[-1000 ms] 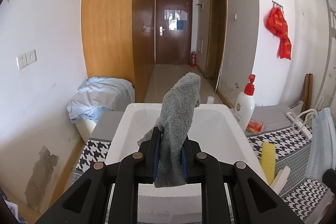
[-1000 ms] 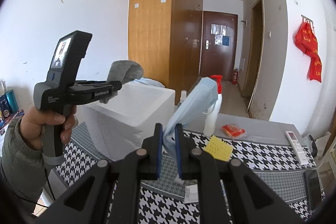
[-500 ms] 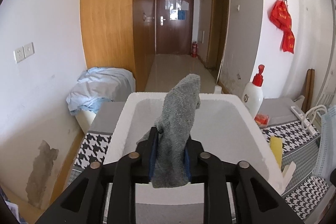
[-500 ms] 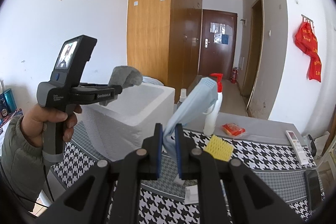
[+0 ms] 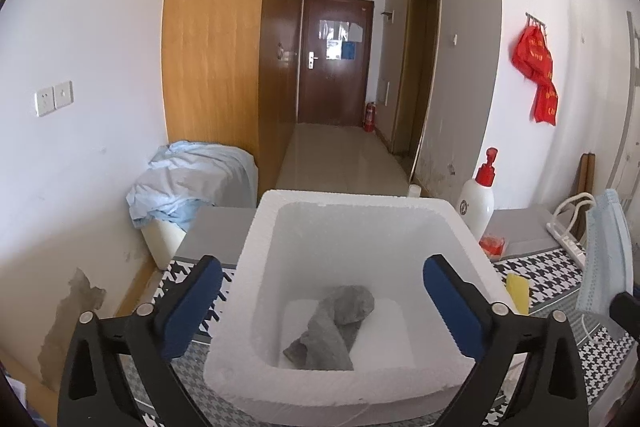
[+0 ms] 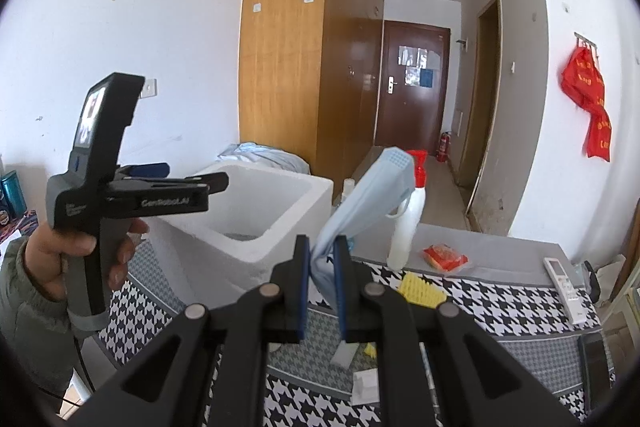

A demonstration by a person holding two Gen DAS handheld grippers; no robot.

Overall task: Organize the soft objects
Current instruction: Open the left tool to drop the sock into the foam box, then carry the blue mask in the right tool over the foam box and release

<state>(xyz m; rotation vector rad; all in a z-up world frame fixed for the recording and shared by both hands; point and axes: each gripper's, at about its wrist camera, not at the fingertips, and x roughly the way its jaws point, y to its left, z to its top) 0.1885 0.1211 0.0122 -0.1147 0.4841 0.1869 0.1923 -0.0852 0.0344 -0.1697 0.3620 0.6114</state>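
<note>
1. Since the earlier frame the left gripper (image 5: pixel 322 301) has just been opening – its jaws now stand wide with nothing between them. The grey cloth (image 5: pixel 334 327) it held has dropped and lies crumpled on the floor of the white foam box (image 5: pixel 360 205).

2. The right gripper (image 6: pixel 320 281) is clamped narrow on the blue face mask (image 6: pixel 370 195), which stands up above the pads with an ear loop hanging free.

3. The foam box sits toward the left edge of the houndstooth-covered desk (image 6: pixel 500 301). A white pump bottle (image 6: pixel 408 223) stands just beside the box's right wall; a yellow sponge (image 6: pixel 422 289) and a red packet (image 6: pixel 446 255) lie further right.

4. Risks, as I judge them:
   - Carrying the mask across to the box takes it close past the pump bottle – the loose loop could snag the red nozzle and tip it.
   - The light mask may drape over the box rim instead of falling in if let go too early.
   - The left gripper hovers over the box mouth, so the 2 tools could collide there.
</note>
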